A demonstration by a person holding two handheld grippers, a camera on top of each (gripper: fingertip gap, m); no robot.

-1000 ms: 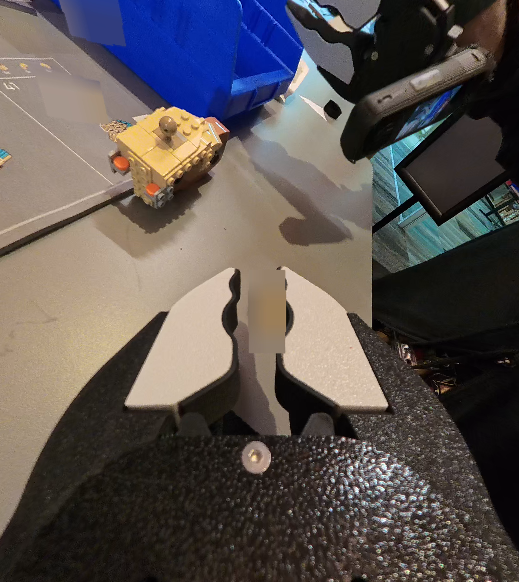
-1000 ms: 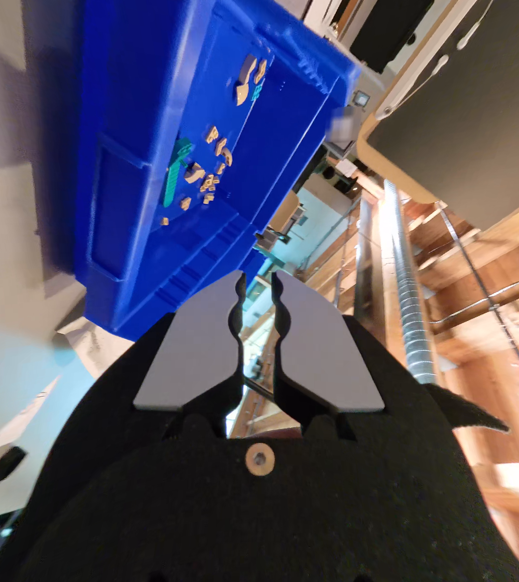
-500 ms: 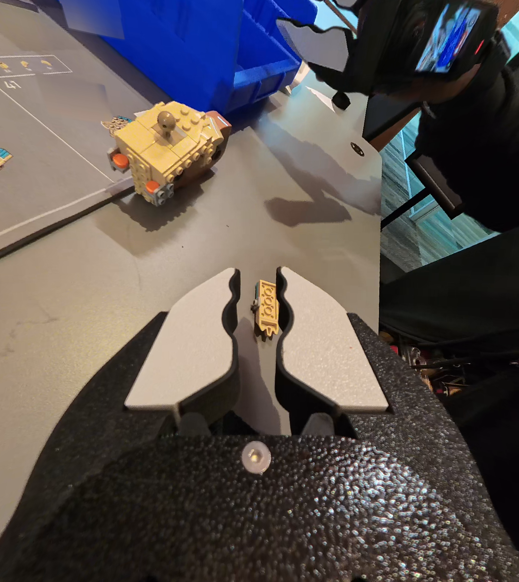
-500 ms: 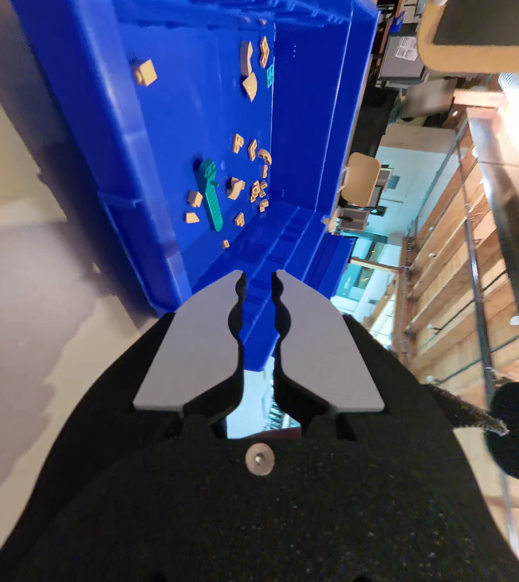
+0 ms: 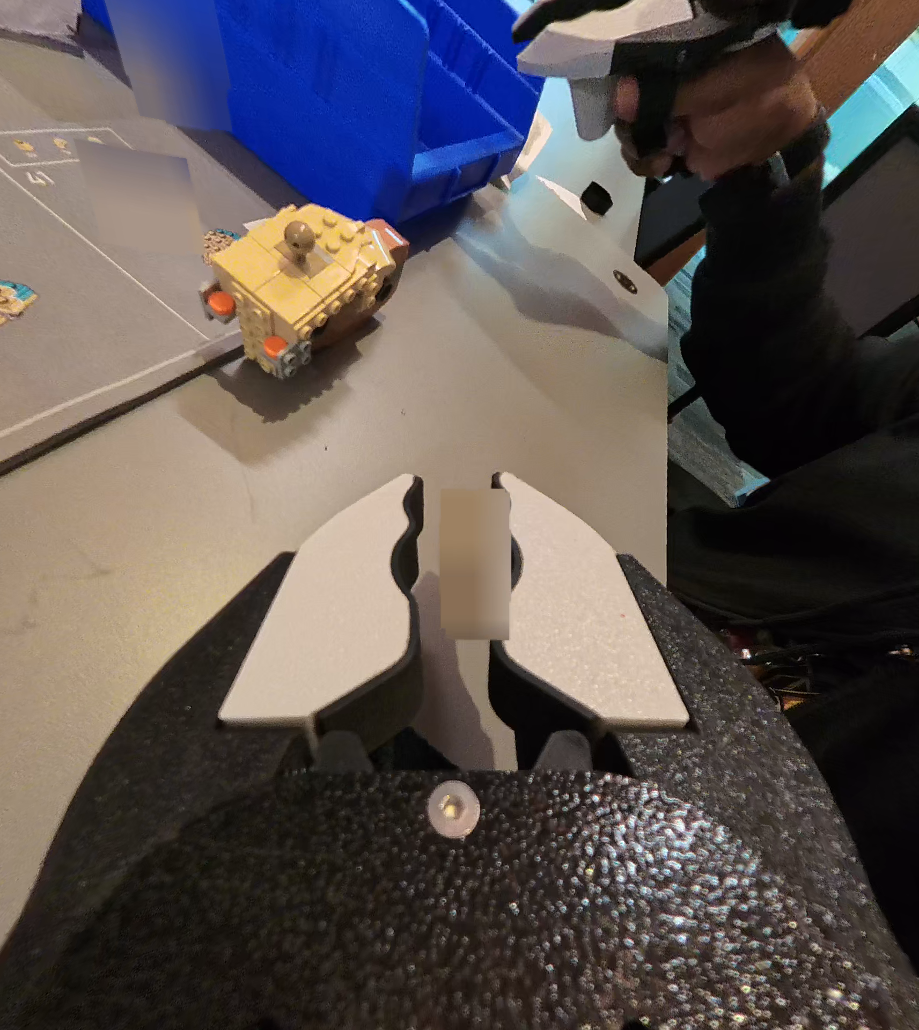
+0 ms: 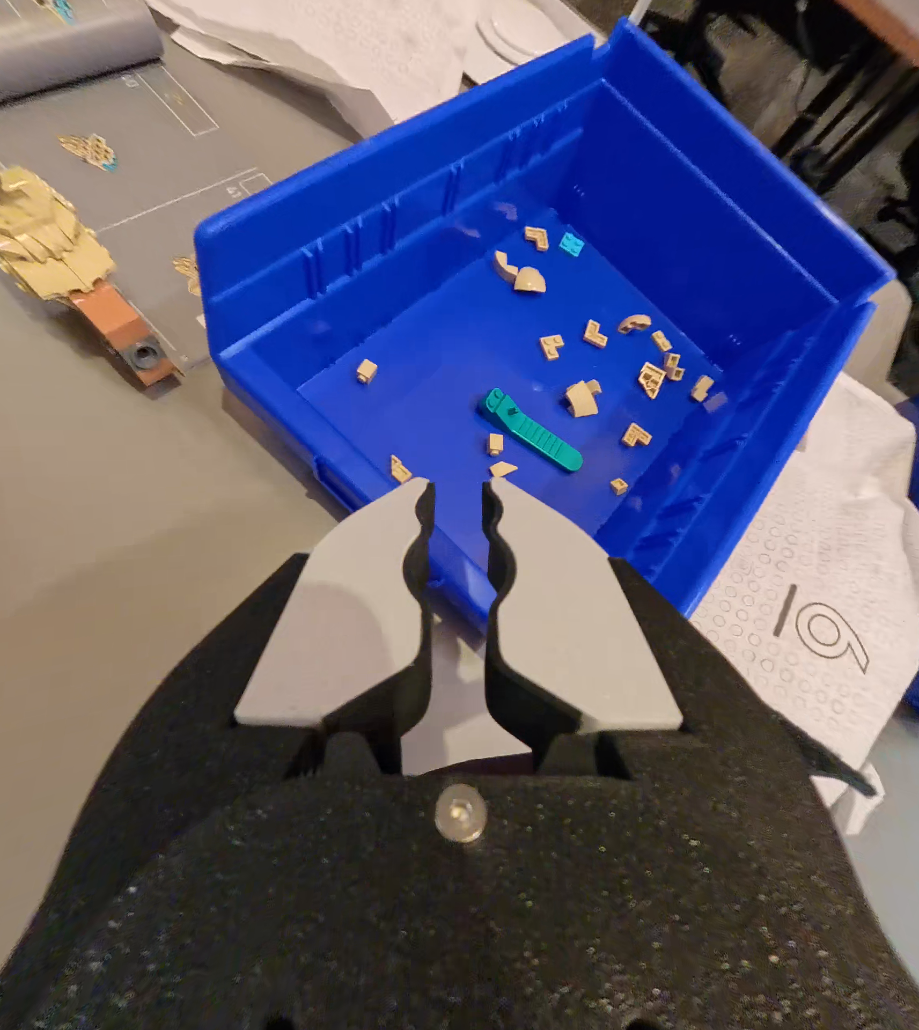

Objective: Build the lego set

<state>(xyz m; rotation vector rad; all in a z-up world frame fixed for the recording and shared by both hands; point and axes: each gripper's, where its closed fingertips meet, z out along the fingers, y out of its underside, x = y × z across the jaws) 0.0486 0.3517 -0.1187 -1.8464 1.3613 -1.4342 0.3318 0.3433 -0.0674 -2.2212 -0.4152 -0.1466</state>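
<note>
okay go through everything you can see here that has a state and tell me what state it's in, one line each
Left gripper: jaws slightly apart; a blur patch hides the gap.
Right gripper: open, empty, pointing at the bin.
Blue plastic bin: upright, open-topped, loose parts scattered on its floor.
Teal brick separator: lying flat in the bin.
Tan partly built lego model: resting on the grey table, untouched.

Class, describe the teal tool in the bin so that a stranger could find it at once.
Start at the open blue plastic bin on the grey table. On its floor, among scattered small tan bricks, lies a long teal plastic tool. It is the only long piece there, ridged along its handle, far larger than its neighbours.
</note>
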